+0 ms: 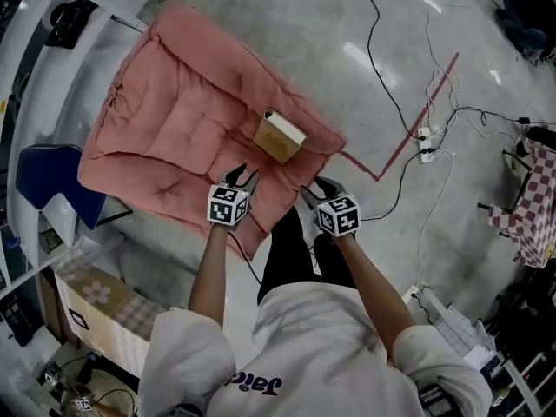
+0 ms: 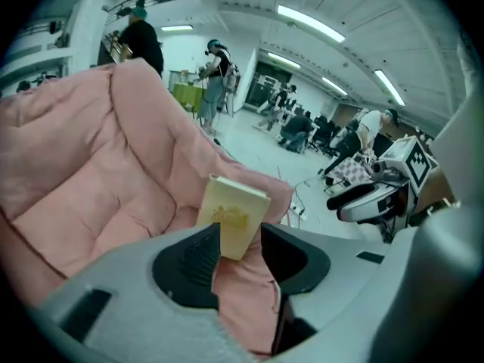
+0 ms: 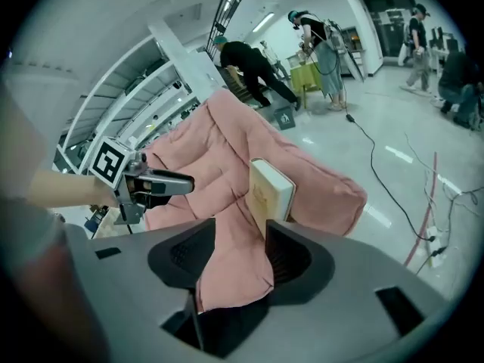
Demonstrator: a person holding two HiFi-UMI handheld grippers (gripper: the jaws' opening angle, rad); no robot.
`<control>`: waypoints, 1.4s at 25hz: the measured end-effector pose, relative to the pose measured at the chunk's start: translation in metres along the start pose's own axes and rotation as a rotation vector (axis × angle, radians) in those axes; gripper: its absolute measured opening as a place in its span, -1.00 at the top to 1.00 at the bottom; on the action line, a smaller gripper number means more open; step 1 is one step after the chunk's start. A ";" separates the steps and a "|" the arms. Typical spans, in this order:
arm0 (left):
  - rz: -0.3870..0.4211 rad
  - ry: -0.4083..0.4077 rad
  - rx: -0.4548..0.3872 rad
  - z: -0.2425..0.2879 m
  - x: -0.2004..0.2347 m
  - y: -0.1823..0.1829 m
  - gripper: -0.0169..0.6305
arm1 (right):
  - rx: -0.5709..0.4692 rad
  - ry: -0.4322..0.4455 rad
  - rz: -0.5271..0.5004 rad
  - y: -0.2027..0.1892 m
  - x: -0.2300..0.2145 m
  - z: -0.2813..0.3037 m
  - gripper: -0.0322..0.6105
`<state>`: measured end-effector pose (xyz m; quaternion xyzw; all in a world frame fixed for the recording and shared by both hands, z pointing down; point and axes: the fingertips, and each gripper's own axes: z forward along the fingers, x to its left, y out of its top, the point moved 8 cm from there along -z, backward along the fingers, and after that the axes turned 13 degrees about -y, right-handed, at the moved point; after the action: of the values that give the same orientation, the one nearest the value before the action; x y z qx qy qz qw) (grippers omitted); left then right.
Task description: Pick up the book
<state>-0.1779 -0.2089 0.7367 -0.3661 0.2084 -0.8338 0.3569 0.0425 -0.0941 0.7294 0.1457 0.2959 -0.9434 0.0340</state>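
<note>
A cream-covered book (image 1: 280,135) lies on a large pink quilted cushion (image 1: 174,120) spread on the floor, close to the cushion's near right edge. My left gripper (image 1: 242,175) hovers over the cushion's near edge, just short of the book, with its jaws open and nothing between them. My right gripper (image 1: 317,187) hangs beside it to the right, past the cushion's corner, also open and empty. In the left gripper view the book (image 2: 233,216) shows beyond the left gripper (image 2: 240,237), with the right gripper (image 2: 370,199) off to the right. In the right gripper view the book (image 3: 270,191) sits beyond the right gripper (image 3: 240,237).
Black and white cables and a power strip (image 1: 425,143) lie on the concrete floor to the right, by a red tape line (image 1: 417,120). A blue chair (image 1: 48,176) and a cardboard box (image 1: 95,307) stand at the left. Several people stand far off in the gripper views.
</note>
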 end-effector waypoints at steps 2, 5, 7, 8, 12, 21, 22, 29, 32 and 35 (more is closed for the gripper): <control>0.016 -0.058 0.097 0.019 0.033 -0.005 0.38 | 0.043 0.012 0.032 -0.006 -0.003 0.031 0.21; 0.059 -0.149 0.190 0.053 0.082 -0.001 0.13 | 0.118 0.029 0.056 -0.010 -0.012 0.085 0.06; 0.101 -0.209 0.225 0.075 0.110 0.003 -0.03 | 0.141 0.006 0.077 -0.015 -0.018 0.119 0.05; 0.125 -0.240 0.235 0.087 0.121 0.005 -0.07 | 0.147 -0.011 0.103 -0.019 -0.022 0.135 0.05; 0.234 -0.350 0.271 0.134 0.151 0.008 -0.10 | 0.152 -0.057 0.204 -0.033 -0.038 0.185 0.01; 0.250 -0.535 0.281 0.186 0.165 0.006 -0.10 | 0.108 -0.085 0.226 -0.029 -0.046 0.230 -0.02; 0.247 -0.539 0.284 0.187 0.166 0.005 -0.10 | 0.096 -0.072 0.236 -0.027 -0.045 0.233 -0.02; 0.224 -0.482 0.298 0.179 0.151 -0.001 -0.08 | 0.098 -0.067 0.253 -0.022 -0.043 0.224 -0.01; 0.200 -0.466 0.277 0.163 0.133 0.002 -0.07 | 0.101 -0.071 0.215 -0.017 -0.039 0.201 -0.02; 0.158 -0.452 0.233 0.142 0.103 0.002 -0.07 | 0.110 -0.072 0.176 -0.013 -0.032 0.164 -0.02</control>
<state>-0.1184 -0.2994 0.8741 -0.4820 0.0538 -0.7188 0.4982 0.0295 -0.1771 0.8748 0.1386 0.2284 -0.9562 0.1193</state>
